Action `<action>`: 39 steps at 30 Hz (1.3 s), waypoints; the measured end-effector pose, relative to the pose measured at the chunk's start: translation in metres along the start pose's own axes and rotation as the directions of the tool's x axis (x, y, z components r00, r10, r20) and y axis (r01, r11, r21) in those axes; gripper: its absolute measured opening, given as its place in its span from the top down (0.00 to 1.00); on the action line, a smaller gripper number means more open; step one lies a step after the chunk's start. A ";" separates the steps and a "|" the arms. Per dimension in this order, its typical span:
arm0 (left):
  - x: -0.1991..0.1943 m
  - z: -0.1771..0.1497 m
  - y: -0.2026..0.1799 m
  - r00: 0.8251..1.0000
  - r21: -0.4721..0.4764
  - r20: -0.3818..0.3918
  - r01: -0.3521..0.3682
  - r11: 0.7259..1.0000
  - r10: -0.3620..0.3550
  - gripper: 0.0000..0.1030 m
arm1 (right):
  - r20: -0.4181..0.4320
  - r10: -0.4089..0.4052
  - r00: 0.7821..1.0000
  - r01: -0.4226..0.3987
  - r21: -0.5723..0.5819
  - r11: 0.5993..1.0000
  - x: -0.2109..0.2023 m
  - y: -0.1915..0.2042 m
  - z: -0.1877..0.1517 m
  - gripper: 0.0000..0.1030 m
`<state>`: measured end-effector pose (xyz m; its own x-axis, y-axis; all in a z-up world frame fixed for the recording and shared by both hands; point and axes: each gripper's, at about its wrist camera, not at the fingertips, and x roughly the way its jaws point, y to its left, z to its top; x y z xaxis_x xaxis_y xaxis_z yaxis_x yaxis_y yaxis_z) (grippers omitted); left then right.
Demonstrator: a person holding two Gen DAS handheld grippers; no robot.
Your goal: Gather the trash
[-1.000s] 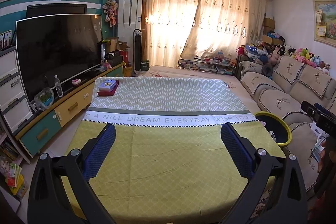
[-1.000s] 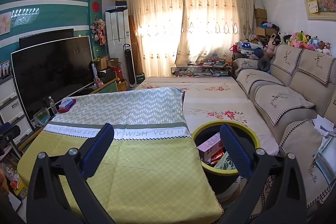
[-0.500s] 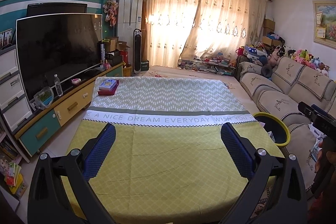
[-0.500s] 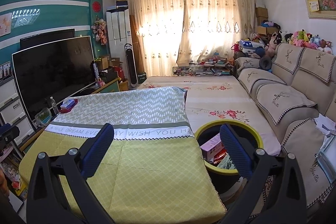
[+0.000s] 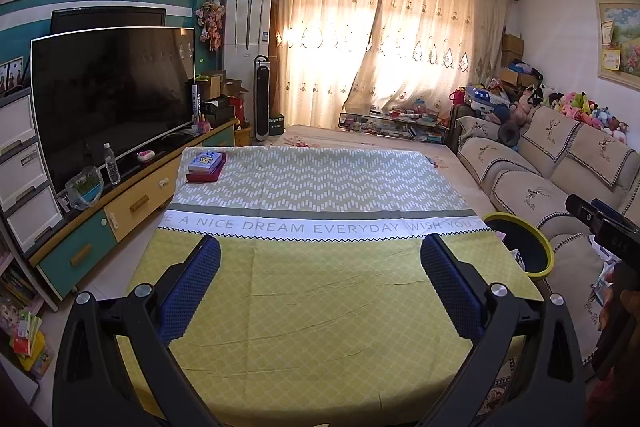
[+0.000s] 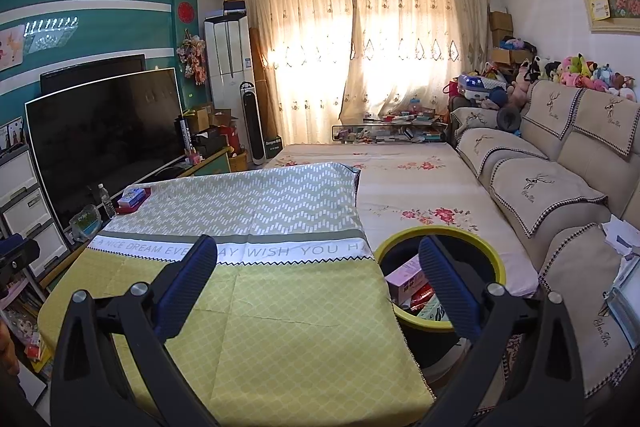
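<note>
left claw (image 5: 320,291): wide open, holds nothing, above yellow-green tabletop (image 5: 320,307)
right claw (image 6: 318,287): wide open, holds nothing, near tabletop's right edge
trash bin (image 6: 400,251): yellow rim, just beside tabletop, boxes and wrappers inside
left on tabletop: only red box stack (image 5: 206,167), far left corner
risk: grabbing the stack as trash; long reach may snag the cloth

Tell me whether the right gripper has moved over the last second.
Yes. In its own view the trash bin has slid left against the right gripper, so its right finger now overlaps the bin's opening: the gripper has swung slightly rightward, toward the bin.
</note>
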<state>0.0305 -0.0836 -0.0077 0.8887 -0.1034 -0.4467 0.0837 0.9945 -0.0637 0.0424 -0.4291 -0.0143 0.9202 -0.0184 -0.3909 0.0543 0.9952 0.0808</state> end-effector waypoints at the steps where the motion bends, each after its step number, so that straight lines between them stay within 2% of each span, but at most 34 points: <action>1: 0.000 -0.001 0.000 1.000 0.000 -0.002 0.000 1.000 0.000 0.05 | 0.000 -0.001 1.000 0.001 0.001 1.000 0.000 0.000 0.000 0.07; 39: 0.009 -0.007 -0.001 1.000 0.004 -0.027 0.015 1.000 -0.015 0.05 | -0.018 0.019 1.000 -0.019 0.003 1.000 0.011 0.000 -0.009 0.07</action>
<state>0.0355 -0.0852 -0.0180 0.8750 -0.1183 -0.4694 0.0984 0.9929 -0.0669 0.0493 -0.4284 -0.0266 0.9141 0.0024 -0.4055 0.0377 0.9952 0.0907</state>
